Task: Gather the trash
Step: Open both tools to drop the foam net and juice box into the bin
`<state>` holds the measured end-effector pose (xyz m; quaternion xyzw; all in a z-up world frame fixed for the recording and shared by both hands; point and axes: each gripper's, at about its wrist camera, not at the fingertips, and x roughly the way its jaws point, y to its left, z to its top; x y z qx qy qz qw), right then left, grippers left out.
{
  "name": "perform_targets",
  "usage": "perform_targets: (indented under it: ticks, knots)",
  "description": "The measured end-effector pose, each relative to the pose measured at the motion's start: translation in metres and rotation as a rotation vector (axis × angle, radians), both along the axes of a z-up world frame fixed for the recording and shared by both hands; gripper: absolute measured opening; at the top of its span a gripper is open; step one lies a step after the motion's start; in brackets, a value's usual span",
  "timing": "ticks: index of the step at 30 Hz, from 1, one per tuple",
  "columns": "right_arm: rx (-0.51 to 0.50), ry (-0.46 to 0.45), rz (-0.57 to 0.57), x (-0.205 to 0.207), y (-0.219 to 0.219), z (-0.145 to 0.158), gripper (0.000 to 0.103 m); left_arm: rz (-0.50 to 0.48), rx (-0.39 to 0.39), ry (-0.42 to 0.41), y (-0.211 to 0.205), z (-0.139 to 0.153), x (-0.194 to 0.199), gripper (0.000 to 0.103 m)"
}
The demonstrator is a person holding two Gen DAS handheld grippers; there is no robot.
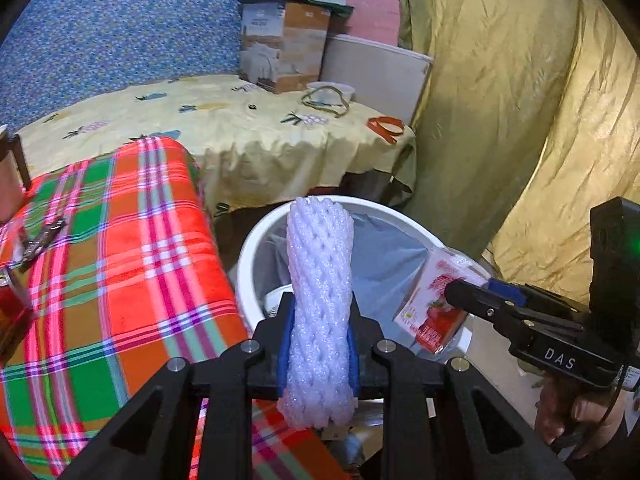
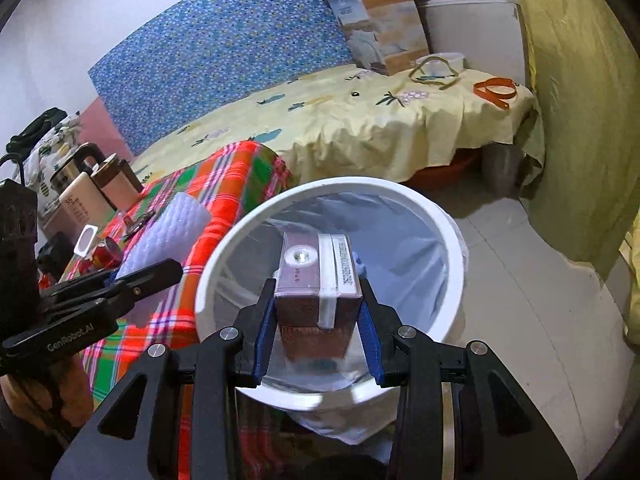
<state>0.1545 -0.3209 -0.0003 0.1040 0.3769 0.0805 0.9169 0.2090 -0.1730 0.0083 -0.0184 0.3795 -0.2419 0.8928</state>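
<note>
My left gripper (image 1: 320, 312) is shut on a white foam net sleeve (image 1: 320, 296), which stands upright between the blue pads, near the rim of a white trash bin (image 1: 256, 248) lined with a clear bag. The sleeve (image 2: 168, 232) and left gripper (image 2: 164, 270) also show at the left of the right wrist view. My right gripper (image 2: 318, 292) is shut on a small red juice carton (image 2: 316, 292), held over the mouth of the bin (image 2: 448, 220). From the left wrist view, the carton (image 1: 436, 300) hangs above the bin's right rim in the right gripper (image 1: 452, 292).
A plaid-covered table (image 1: 132, 264) stands left of the bin, with a kettle (image 2: 72, 172), cups and small items (image 2: 100, 248). Behind is a bed (image 2: 360, 128) with a cardboard box (image 1: 284, 48), bands and a bowl. A yellow curtain (image 1: 520, 120) hangs on the right.
</note>
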Motion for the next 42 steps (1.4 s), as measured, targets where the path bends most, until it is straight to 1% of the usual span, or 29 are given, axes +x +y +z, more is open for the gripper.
perform_targets:
  ticks: [5,9,16,22,34,42]
  knots:
    - [-0.009,0.018,-0.026,0.001,-0.006,-0.005,0.043,-0.024,0.004,0.014,-0.009,-0.005,-0.001,0.027]
    - [-0.017,0.009,-0.033,-0.002,-0.008,-0.003,0.048,-0.025,-0.006,0.009,-0.01,-0.004,-0.002,0.038]
    - [-0.031,-0.001,-0.029,-0.005,-0.007,0.001,0.05,-0.015,-0.027,-0.001,-0.003,-0.001,-0.001,0.043]
    - [-0.037,-0.008,-0.015,-0.009,-0.002,0.006,0.05,0.011,-0.034,-0.008,0.01,0.002,-0.009,0.043]
    - [-0.021,-0.022,0.067,-0.018,0.024,0.015,0.05,0.092,-0.046,-0.016,0.052,0.003,-0.032,0.043]
    - [-0.029,-0.067,0.128,-0.028,0.05,0.026,0.05,0.152,-0.051,-0.026,0.082,0.006,-0.051,0.043]
